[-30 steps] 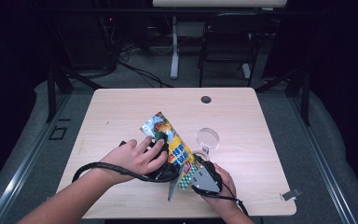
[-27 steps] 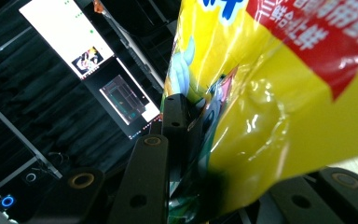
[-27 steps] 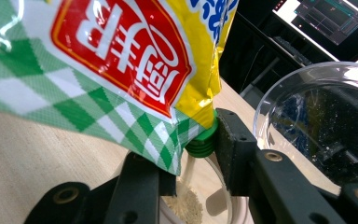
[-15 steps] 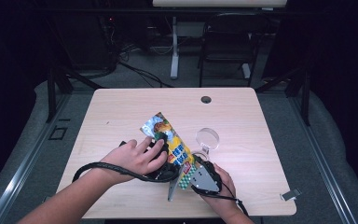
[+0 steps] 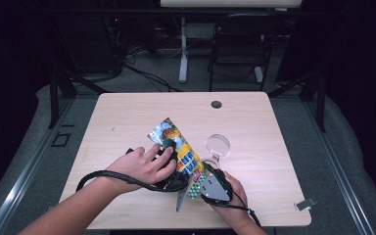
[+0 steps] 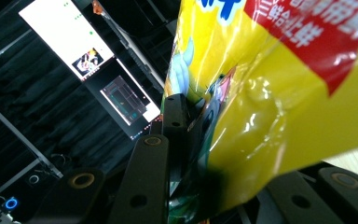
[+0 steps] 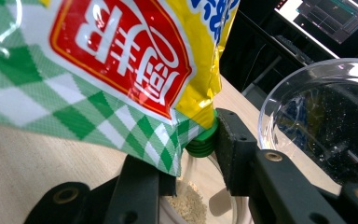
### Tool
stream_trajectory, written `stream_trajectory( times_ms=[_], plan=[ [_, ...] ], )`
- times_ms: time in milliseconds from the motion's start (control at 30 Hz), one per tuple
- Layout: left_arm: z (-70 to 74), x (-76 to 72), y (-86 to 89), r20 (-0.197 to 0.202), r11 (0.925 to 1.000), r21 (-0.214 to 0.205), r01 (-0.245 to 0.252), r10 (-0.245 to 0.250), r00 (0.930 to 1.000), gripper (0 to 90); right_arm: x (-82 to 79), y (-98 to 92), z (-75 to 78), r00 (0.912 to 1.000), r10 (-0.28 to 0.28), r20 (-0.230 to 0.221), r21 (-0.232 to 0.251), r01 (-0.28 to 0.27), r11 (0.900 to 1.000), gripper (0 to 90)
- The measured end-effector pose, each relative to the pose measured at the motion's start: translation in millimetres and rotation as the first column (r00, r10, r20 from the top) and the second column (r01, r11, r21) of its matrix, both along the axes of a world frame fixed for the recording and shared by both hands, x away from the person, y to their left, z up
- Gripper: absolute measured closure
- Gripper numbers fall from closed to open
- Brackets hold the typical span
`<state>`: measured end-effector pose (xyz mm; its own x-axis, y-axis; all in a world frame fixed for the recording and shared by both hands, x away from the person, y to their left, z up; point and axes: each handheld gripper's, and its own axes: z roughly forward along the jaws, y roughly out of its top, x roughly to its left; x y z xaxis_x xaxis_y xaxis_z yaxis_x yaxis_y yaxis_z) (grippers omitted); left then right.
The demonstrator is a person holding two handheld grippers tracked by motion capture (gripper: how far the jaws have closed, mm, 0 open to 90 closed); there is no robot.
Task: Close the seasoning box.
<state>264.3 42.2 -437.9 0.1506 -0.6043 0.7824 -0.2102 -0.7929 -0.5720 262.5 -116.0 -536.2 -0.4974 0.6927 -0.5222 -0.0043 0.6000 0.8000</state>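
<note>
Handling: snack pouch [image 5: 178,149] looks light, soft and slick, so its crimped ends seem the surest holds.
Place: lifted above the table [image 5: 127,117], near its 6 o'clock edge.
Left claw [image 6: 177,140]: clamped on the pouch's picture end.
Right claw [image 7: 200,140]: clamped on the checked end, beside a green spout.
Containers: clear glass bowl [image 7: 321,121] at the pouch's 3 o'clock, looks empty; a jar below holds pale grains [image 7: 189,203].

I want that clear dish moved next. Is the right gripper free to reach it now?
Probably not yet: the right gripper is clamped on a corner of the snack bag. The clear dish sits just beside it, with nothing between.
</note>
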Motion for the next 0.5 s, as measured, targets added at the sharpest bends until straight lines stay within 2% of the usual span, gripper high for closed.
stream_trajectory(
  times_ms=[500],
  plan=[
    [-0.1, -1.7, -1.3, 0.013, 0.9999, 0.003, 0.010, -0.010, 0.9999, 79.7, 0.9, 0.4, -0.4, 1.0000, -0.003, 0.001, -0.003, 0.003, 1.0000, 70.5]
  ],
)
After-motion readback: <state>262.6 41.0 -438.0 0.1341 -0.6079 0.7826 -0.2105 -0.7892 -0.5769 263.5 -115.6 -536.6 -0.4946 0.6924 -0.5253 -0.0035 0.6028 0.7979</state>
